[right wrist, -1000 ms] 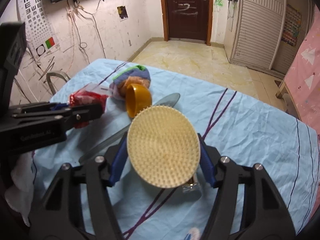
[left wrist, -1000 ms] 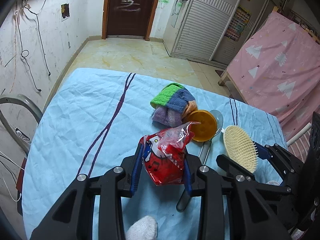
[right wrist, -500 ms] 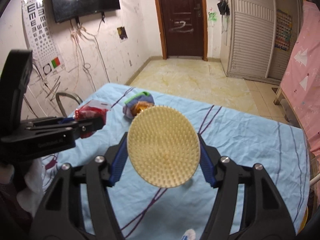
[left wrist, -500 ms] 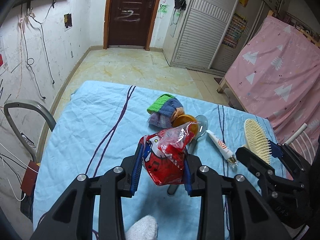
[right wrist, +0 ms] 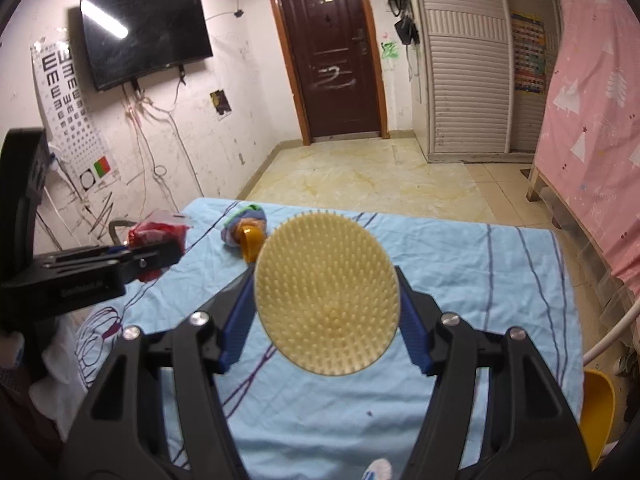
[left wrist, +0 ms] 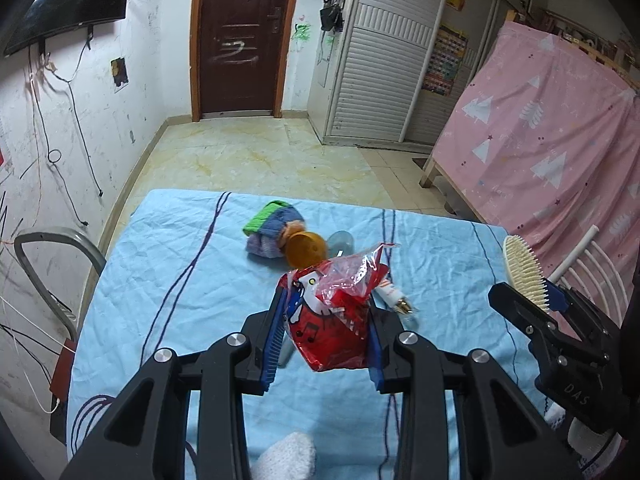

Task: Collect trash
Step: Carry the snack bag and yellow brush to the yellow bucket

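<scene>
A crumpled red snack wrapper (left wrist: pixel 332 316) hangs above the blue tablecloth (left wrist: pixel 168 280), pinched between the blue pads of my left gripper (left wrist: pixel 326 340), which is shut on it. In the right wrist view the same wrapper (right wrist: pixel 158 236) shows at the left, in the left gripper's fingers. A round cream bristle brush (right wrist: pixel 326 294) faces that camera, and my right gripper (right wrist: pixel 326 330) is shut on its edges. The left wrist view shows that brush (left wrist: pixel 524 270) edge-on at the far right, raised off the table.
On the cloth lie a rolled green, blue and purple towel (left wrist: pixel 272 228), an orange cup (left wrist: pixel 306 250) on its side, a clear spoon (left wrist: pixel 342 242) and a small white tube (left wrist: pixel 394 294). A metal chair (left wrist: pixel 44 268) stands left of the table. A yellow bin (right wrist: pixel 596 412) is low right.
Both grippers have risen and drawn back from the table with their loads. The towel and cup look smaller and farther off, and the white tube has come into sight where the brush lay.
</scene>
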`<state>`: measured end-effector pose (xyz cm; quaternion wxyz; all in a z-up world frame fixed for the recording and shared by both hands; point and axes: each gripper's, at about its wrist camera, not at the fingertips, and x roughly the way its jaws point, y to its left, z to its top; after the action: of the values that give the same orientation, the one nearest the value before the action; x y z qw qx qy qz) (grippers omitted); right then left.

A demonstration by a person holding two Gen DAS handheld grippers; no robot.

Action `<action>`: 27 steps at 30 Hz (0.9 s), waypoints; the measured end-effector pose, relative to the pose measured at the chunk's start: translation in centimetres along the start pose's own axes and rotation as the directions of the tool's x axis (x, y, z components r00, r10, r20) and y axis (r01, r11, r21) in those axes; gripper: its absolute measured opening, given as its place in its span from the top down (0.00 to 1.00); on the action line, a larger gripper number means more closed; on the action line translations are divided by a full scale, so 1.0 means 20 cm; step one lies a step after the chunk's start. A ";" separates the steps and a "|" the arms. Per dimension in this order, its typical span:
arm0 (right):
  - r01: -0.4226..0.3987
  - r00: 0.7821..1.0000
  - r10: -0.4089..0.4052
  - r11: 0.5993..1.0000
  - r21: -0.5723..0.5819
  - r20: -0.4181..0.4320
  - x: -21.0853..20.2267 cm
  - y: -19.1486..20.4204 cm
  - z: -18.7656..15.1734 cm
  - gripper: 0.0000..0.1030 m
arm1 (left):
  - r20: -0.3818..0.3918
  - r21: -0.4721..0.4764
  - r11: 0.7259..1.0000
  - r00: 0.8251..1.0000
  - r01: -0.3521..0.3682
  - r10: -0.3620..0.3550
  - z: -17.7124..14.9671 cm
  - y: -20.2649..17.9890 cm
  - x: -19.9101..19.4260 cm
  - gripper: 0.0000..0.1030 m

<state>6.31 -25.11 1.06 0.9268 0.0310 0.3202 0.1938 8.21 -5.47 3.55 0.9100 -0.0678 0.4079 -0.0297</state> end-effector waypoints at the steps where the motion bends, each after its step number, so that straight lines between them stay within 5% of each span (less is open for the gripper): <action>1: 0.002 1.000 -0.002 1.000 0.008 0.007 -0.02 -0.02 -0.01 0.40 | 0.001 0.009 1.000 1.000 -0.001 0.001 0.00 -0.03 -0.01 0.75; 16: 0.071 0.992 -0.087 0.983 0.171 0.087 -0.35 -0.47 -0.18 0.40 | -0.009 0.171 0.984 0.999 0.049 -0.048 -0.07 -0.56 -0.05 0.75; 27: 0.161 0.972 -0.205 0.936 0.312 0.113 -0.59 -0.84 -0.38 0.40 | -0.046 0.315 0.938 0.989 0.145 -0.137 -0.19 -1.03 -0.02 0.75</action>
<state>-1.03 -45.64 -1.25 0.9459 0.1554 0.2799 0.0527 5.14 -26.12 4.44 0.8999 0.0506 0.4023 -0.1607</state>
